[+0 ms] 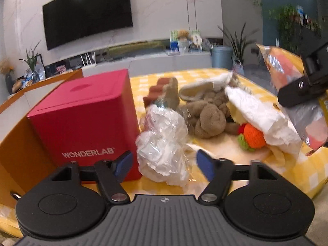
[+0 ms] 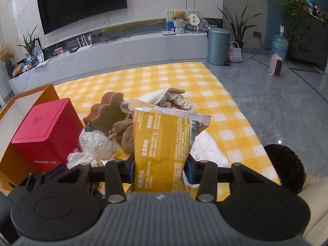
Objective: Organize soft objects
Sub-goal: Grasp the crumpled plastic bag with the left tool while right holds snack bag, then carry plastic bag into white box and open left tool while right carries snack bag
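Soft objects, heaped mid-counter on yellow checked cloth (image 2: 174,78): brown plush toy (image 1: 207,121), crumpled clear plastic bag (image 1: 164,141), white cloth (image 1: 260,119), orange knitted fruit (image 1: 253,137), brown sponge shape (image 1: 164,94).

Yellow foil packet (image 2: 164,143): lifted clear, clamped in right tongs (image 2: 161,170); small print unreadable.

Left tongs (image 1: 162,162): partly spread, straddling the plastic bag, pads not pressing.

Red box (image 1: 86,119): lid shut, marked "WONDERLAB", beside heap.

Progress: early; nearly everything unsorted.

My left fingers (image 1: 131,160) have the red box (image 1: 86,121) close on their left and a crumpled plastic bag (image 1: 164,143) between them. Beyond, a plush pile (image 1: 207,119) blocks the middle, while the checked cloth (image 2: 231,110) lies bare to the right.
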The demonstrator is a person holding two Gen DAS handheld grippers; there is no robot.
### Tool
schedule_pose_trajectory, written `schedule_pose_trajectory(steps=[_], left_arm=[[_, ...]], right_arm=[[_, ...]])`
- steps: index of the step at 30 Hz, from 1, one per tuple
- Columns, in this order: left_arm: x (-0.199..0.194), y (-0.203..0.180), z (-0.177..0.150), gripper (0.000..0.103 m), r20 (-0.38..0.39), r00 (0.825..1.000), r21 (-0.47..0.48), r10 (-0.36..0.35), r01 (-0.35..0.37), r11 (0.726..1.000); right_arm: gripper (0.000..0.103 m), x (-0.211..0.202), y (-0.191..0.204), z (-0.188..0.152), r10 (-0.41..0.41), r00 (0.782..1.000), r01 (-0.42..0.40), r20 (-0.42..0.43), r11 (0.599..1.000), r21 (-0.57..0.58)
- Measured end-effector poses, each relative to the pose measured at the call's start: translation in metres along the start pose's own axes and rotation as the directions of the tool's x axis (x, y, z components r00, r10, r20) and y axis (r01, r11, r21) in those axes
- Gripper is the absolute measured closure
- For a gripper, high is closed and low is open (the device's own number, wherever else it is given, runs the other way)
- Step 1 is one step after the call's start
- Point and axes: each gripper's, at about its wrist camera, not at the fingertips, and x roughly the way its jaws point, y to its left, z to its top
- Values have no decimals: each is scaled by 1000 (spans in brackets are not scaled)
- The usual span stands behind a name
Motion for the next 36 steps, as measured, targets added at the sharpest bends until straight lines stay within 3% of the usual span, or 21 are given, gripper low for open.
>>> schedule_pose_trajectory(steps=[1, 4, 6, 10, 12, 14, 17, 19, 26, 31, 34, 36], left_arm=[[1, -1, -1, 64, -29, 999, 0, -21, 21, 1000], [-3, 0, -2, 63, -20, 997, -31, -69, 68, 997], [-5, -3, -5, 58, 6, 997, -7, -72, 72, 997], [5, -10, -3, 24, -4, 998, 32, -67, 67, 997], [11, -12, -2, 24, -14, 998, 29, -55, 55, 998], [13, -12, -1, 46, 3, 999, 33, -43, 43, 999], [9, -8, -2, 65, 17, 999, 45, -51, 51, 998], [6, -4, -1, 71, 27, 997, 54, -71, 70, 996], [-33, 20, 14, 72, 34, 987, 77, -159, 156, 985], [-82, 50, 42, 72, 53, 951, 113, -303, 296, 948], [-105, 69, 60, 72, 75, 929, 121, -362, 352, 928], [-116, 81, 70, 72, 89, 926, 117, -367, 356, 927]], right_arm=[[59, 1, 0, 0, 0, 1000, 0, -1, 1000, -2], [59, 1, -2, 0, -5, 1000, 5, -5, 1000, -2], [59, 2, -3, 0, -8, 1000, 8, -6, 1000, 5], [59, 3, -3, 0, -12, 1000, 12, -9, 1000, 7], [59, 4, -3, 0, -6, 1000, 6, -11, 1000, 7], [59, 4, -3, -1, 2, 1000, -2, -12, 1000, 9], [59, 5, -2, -2, 1, 1000, -1, -13, 1000, 4], [59, 5, -3, -2, 1, 1000, -1, -14, 1000, 4], [59, 4, -2, -2, 19, 1000, -19, -11, 1000, 5], [59, 4, -1, -2, 17, 1000, -17, -9, 1000, 4], [59, 5, -1, -2, 11, 1000, -11, -10, 1000, 0], [59, 6, 0, -3, 11, 1000, -11, -12, 1000, -4]])
